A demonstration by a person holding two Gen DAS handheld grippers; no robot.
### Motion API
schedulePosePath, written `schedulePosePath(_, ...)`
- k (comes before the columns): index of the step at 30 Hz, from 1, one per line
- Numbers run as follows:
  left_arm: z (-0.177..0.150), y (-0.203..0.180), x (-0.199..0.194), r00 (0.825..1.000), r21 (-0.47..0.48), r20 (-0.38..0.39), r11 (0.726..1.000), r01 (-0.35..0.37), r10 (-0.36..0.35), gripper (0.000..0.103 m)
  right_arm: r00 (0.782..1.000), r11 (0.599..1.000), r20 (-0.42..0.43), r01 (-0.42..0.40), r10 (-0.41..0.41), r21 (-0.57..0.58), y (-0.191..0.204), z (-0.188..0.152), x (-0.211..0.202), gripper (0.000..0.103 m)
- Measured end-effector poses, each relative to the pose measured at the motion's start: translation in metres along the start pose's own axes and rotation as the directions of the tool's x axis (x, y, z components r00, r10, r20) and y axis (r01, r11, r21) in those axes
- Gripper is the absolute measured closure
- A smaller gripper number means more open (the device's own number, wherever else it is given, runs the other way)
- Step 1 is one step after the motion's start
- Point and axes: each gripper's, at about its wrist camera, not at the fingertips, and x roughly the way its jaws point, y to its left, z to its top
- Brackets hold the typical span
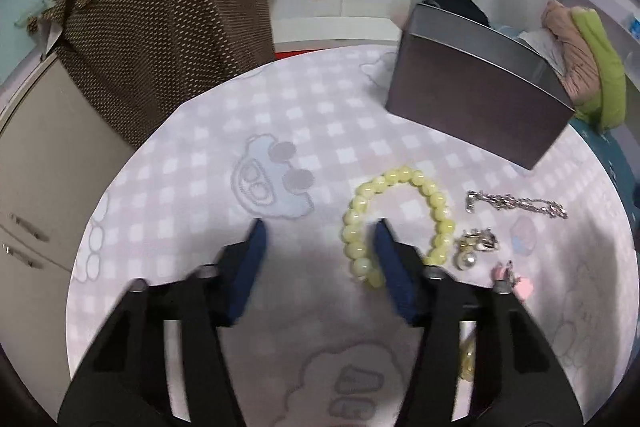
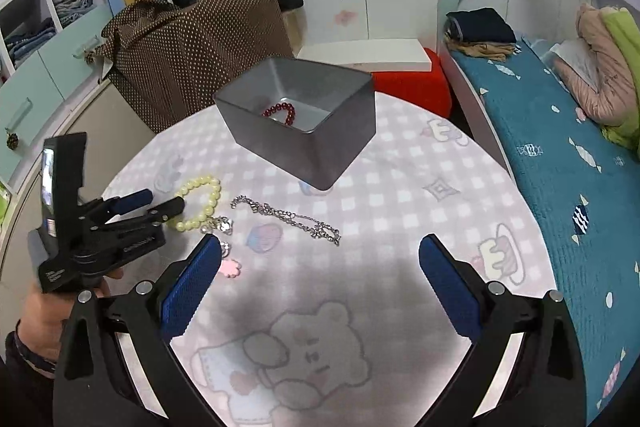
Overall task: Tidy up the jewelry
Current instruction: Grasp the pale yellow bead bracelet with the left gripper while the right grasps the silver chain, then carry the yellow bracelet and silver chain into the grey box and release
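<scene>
Yellow glass-like bead bracelet lying on the checked pink cartoon-print desk, near edge, with the left gripper down over it: one blue pad inside the loop, the other outside on bare cloth, apparently not pinching any bead. Jaws partly apart, nothing clamped between them. Best to shift sideways so a single run of beads sits between the pads, then close gently to avoid rolling them. Right gripper wide apart and empty, hovering above the desk. Just beside the bracelet, a pearl drop earring and pink charm; beyond, a silver link chain. Farther back, grey metal rectangular tin holding a dark red bead bracelet.
</scene>
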Motion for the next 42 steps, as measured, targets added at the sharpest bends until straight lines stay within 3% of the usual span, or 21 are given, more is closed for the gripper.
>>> schedulePosePath(2,0.0,-0.004,-0.002,1.0,0.023,-0.005,0.999,0.028,-0.028,0.092,1.0,1.0,-0.014,-0.003,0.003,-0.018,0.001,0.001,0.01,0.008)
schedulePosePath(5,-0.002,-0.005,-0.006,0.997,0.026,-0.014,0.997,0.076,-0.076,0.094,0.999,0.998,-0.045,0.001,-0.004,-0.056,0.003,0.002,0.029,0.008)
schedulePosePath(8,-0.006,-0.002,-0.016,0.996,0.021,0.002,0.996,0.085,-0.085,0.094,0.998,0.996,-0.062,-0.007,0.001,-0.088,0.003,0.004,0.046,0.016)
schedulePosePath(10,-0.008,0.003,-0.023,0.996,0.007,0.012,0.996,0.086,-0.086,0.094,0.996,0.994,-0.091,-0.005,-0.005,-0.107,0.003,0.006,0.058,0.04)
schedulePosePath(15,-0.014,0.017,-0.04,0.996,-0.02,0.031,0.997,0.08,-0.079,0.094,0.995,0.984,-0.096,0.005,-0.022,-0.178,0.011,0.004,0.068,0.047)
schedulePosePath(17,-0.016,0.019,-0.045,0.996,-0.025,0.037,0.996,0.081,-0.08,0.094,0.996,0.977,-0.09,-0.004,-0.016,-0.215,0.016,0.001,0.065,0.061)
schedulePosePath(19,-0.018,0.022,-0.049,0.996,-0.03,0.042,0.996,0.081,-0.08,0.094,0.996,0.964,-0.081,0.006,-0.028,-0.266,0.023,-0.004,0.063,0.082)
schedulePosePath(22,-0.02,0.025,-0.054,0.995,-0.034,0.047,0.996,0.085,-0.083,0.094,0.997,0.957,-0.072,0.008,-0.031,-0.29,0.025,-0.008,0.06,0.094)
schedulePosePath(31,-0.02,0.027,-0.062,0.994,-0.046,0.061,0.995,0.094,-0.091,0.094,0.995,0.974,-0.091,-0.049,0.029,-0.22,0.02,-0.009,0.052,0.095)
schedulePosePath(42,-0.011,0.024,-0.081,0.987,-0.027,0.108,0.992,0.12,-0.116,0.093,0.994,0.972,-0.018,-0.112,0.111,-0.207,0.029,0.013,0.005,0.095)
